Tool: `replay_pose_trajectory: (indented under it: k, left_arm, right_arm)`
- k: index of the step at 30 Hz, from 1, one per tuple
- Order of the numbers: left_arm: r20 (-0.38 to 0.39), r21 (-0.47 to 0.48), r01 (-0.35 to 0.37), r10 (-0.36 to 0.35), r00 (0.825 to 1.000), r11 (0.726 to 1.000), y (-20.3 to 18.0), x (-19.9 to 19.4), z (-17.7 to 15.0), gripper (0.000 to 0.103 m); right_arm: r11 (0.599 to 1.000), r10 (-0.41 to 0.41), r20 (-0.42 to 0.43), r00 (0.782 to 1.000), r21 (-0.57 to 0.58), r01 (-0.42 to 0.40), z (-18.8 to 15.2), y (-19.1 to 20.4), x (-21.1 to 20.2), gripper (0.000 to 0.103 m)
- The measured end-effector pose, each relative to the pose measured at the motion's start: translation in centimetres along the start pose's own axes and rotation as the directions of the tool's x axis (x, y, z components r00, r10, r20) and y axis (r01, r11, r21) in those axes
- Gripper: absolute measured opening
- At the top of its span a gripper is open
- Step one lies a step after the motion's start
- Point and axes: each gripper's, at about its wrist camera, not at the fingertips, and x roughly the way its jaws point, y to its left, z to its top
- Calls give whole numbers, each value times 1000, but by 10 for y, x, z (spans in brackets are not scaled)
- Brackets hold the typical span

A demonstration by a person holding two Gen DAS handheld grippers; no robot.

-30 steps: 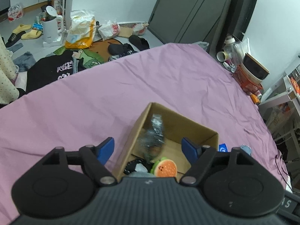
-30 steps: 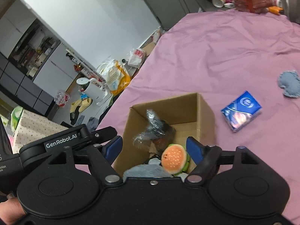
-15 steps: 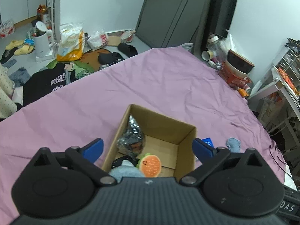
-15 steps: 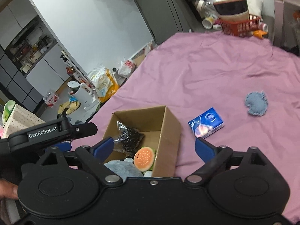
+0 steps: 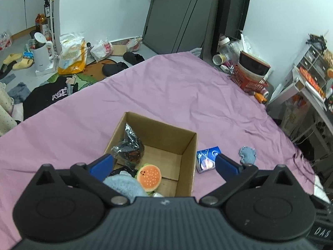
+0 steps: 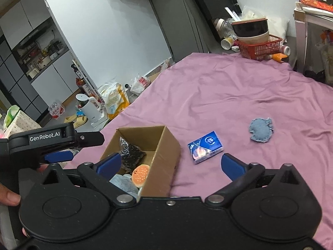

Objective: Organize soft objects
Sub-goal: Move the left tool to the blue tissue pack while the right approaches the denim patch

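An open cardboard box (image 5: 190, 145) (image 6: 166, 148) sits on the purple bedsheet. Inside lie a burger plush (image 5: 149, 177) (image 6: 140, 172), a black item in clear plastic wrap (image 5: 129, 148) (image 6: 132, 153) and a light blue fluffy item (image 5: 122, 184) (image 6: 122, 184). A blue tissue pack (image 5: 207, 158) (image 6: 205, 146) lies just right of the box. A denim-blue soft pad (image 5: 247, 154) (image 6: 261, 129) lies farther right. My left gripper (image 5: 164, 165) is open and empty above the box's near side. My right gripper (image 6: 170, 163) is open and empty above the box's right wall. The left gripper also shows in the right wrist view (image 6: 60, 156).
A red basket (image 5: 248, 82) (image 6: 260, 45) with stacked bowls stands beyond the bed's far right corner. Clothes, bags, slippers and a white kettle (image 5: 42, 51) litter the floor off the bed's left edge. A shelf unit (image 5: 308, 87) stands at the right.
Both grippers have pulled back and up from the box and opened wider. The wrapped black item has settled in the box. The tissue pack and denim pad have come fully into view.
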Motion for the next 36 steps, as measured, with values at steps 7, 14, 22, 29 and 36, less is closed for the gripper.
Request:
replay_pose_trajectory:
  k: [7, 14, 22, 29, 36]
  left_arm:
    - [5, -5, -26, 26, 1000, 1000, -6, -8, -1, 103]
    - [-8, 16, -32, 32, 999, 999, -19, -8, -4, 103]
    - [-17, 46, -27, 28, 999, 999, -41, 2, -11, 103]
    - [-4, 50, -36, 36, 999, 998, -58, 9, -12, 103]
    - [9, 61, -22, 21, 1000, 998, -80, 24, -12, 103]
  right_arm:
    - [1000, 18, 36, 999, 25, -19, 6, -14, -15, 103]
    - [999, 13, 53, 998, 33, -15, 12, -31, -22, 103]
    - [999, -16, 57, 998, 46, 13, 18, -60, -24, 103]
    - [999, -17, 53, 998, 35, 15, 22, -85, -17, 103]
    - [998, -21, 55, 998, 60, 18, 24, -116, 0, 103]
